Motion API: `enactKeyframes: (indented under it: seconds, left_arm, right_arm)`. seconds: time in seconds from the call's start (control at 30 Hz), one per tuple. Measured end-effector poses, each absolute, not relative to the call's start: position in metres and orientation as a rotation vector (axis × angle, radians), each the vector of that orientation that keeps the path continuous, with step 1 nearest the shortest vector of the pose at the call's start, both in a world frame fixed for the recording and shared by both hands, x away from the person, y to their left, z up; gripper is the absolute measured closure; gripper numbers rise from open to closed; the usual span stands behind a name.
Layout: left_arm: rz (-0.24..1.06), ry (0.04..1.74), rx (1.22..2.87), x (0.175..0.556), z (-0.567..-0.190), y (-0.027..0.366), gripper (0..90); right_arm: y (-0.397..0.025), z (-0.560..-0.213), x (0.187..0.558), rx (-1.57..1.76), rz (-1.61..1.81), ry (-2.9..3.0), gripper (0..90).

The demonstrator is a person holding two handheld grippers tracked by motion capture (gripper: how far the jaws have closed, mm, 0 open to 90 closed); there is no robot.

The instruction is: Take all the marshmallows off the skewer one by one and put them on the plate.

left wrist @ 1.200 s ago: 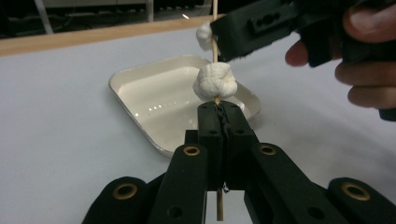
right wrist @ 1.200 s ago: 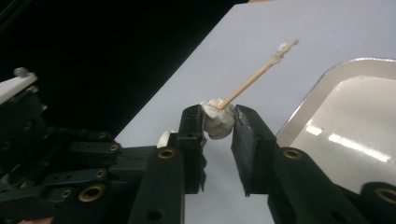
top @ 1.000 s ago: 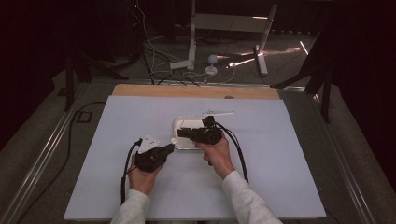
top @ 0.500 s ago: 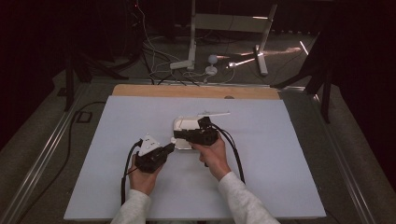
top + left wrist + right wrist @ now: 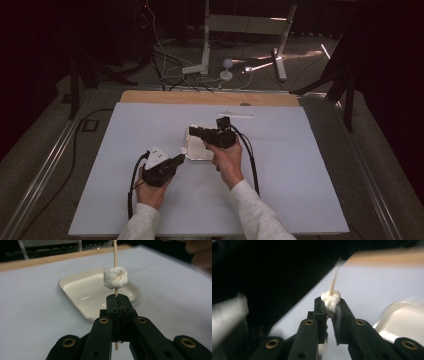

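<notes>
A table (image 5: 125, 150) covered in pale blue-white sheeting carries 1 shallow white square tray (image 5: 85, 287) near its middle. The left hand-held gripper (image 5: 179, 160) sits just left of the tray, jaws clenched on a thin wooden skewer (image 5: 115, 255). In the left gripper view the skewer's long axis runs upright, pointing up out of the jaws, with 1 white marshmallow (image 5: 115, 278) threaded on it above the jaw tips and in front of the tray. The right hand-held gripper (image 5: 330, 306), over the tray's far edge in the high view, is pinched on a marshmallow with a skewer rising from it, tilted slightly right. No readable writing or labels.
</notes>
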State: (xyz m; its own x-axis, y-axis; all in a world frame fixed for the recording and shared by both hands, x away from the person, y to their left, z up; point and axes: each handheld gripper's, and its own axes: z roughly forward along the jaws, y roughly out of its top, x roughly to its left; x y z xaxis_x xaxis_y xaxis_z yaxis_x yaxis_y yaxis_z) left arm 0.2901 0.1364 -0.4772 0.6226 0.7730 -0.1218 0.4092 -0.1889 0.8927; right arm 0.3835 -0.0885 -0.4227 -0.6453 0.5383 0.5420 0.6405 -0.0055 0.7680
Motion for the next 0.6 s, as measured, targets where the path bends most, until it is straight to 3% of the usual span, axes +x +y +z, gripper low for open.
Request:
enactKeyframes:
  seconds: [0.5, 0.6]
  left_arm:
    - [0.469, 0.943, 1.855, 0.291, -0.481, 0.134, 90.0]
    - [0.492, 0.991, 2.005, 0.291, -0.499, 0.129, 90.0]
  right_arm:
    - [-0.088, -0.419, 0.387, -1.29, -1.75, -2.211, 81.5]
    - [-0.102, -0.412, 0.391, -1.393, -1.878, -2.118, 82.6]
